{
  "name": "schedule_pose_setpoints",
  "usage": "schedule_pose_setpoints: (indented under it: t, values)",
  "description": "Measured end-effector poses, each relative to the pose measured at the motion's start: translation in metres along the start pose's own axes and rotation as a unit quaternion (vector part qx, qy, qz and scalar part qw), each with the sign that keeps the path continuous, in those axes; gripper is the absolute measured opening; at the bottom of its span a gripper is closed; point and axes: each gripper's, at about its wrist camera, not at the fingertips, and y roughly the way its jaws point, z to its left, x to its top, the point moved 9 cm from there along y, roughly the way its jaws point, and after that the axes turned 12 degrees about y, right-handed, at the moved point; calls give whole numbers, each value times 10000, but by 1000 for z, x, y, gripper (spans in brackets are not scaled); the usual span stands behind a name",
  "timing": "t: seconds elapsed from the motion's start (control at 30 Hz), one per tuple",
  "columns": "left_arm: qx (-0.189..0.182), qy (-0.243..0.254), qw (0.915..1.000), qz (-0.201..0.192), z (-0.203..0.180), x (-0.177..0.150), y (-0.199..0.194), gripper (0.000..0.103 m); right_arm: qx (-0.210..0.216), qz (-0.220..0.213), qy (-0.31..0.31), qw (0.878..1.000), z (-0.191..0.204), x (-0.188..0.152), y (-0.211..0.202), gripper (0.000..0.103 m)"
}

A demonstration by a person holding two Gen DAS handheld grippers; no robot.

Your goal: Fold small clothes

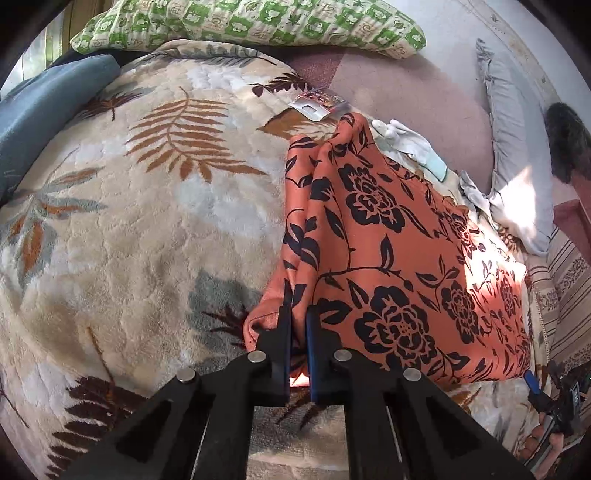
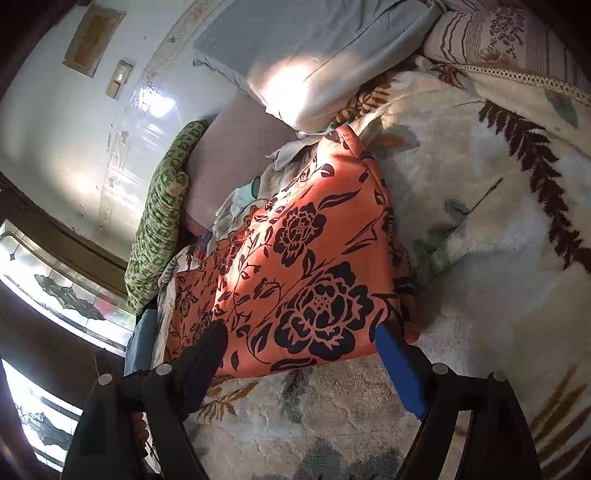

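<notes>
Across the middle of the left wrist view, an orange cloth (image 1: 399,236) printed with black flowers lies on a cream blanket (image 1: 147,229) patterned with fern leaves. At the lower centre of that frame, the left gripper (image 1: 298,325) has its jaws together, clamped on a bunched edge of the cloth, which rises in folds from the pinch toward the upper centre. A green checked pillow (image 1: 258,22) runs along the top edge, and a grey pillow (image 1: 513,162) sits at the right.

The right wrist view shows the same cloth filling the centre of the frame. The right gripper (image 2: 306,343) has its jaws wide apart, with the black finger (image 2: 210,343) at lower left over the cloth's near edge and the blue-padded finger (image 2: 395,362) at lower right beside its corner. Nothing is pinched there yet.

The step in hand appears to be taking hold of a second point on the near edge so both hands can lift and fold. To do it well, the right gripper should probably close on the corner alone without catching the blanket pile beneath, and the left should hold firm so the edge stays taut between the two grips.
</notes>
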Motion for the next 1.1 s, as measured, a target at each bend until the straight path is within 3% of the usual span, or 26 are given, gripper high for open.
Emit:
schedule_pose_setpoints:
  t: [0.17,0.23,0.33,0.4,0.53,0.6,0.7,0.83,0.97,1.1]
  values:
    - [248,210,9993,-185,-12,0,-22,6,72,14,-256,9996,6,-7,5,85]
    - [301,-35,9994,-165,-5,-4,-21,6,131,48,-222,9997,6,-9,8,84]
    - [229,-729,9969,201,16,-29,-2,6,166,65,-222,9996,6,-9,8,84]
    - [114,-940,9954,162,22,-35,0,6,226,42,-188,9996,6,-8,6,85]
    - [313,-645,9974,13,13,-30,-10,6,265,29,-163,9995,5,-6,5,85]
    - [352,-514,9976,308,14,-34,4,7,244,17,-196,9995,5,-5,6,85]
    - [342,-359,9982,335,9,-27,2,11,211,-3,-243,9995,9,-5,1,85]
    - [414,-13,9990,-138,-2,3,-27,34,538,-110,-186,9983,29,9,-16,86]
    - [484,651,9925,-916,-31,50,-49,53,712,296,-291,9966,61,37,5,86]
    - [-14,1033,9916,-773,-64,87,-10,54,1009,727,158,9921,78,86,54,86]
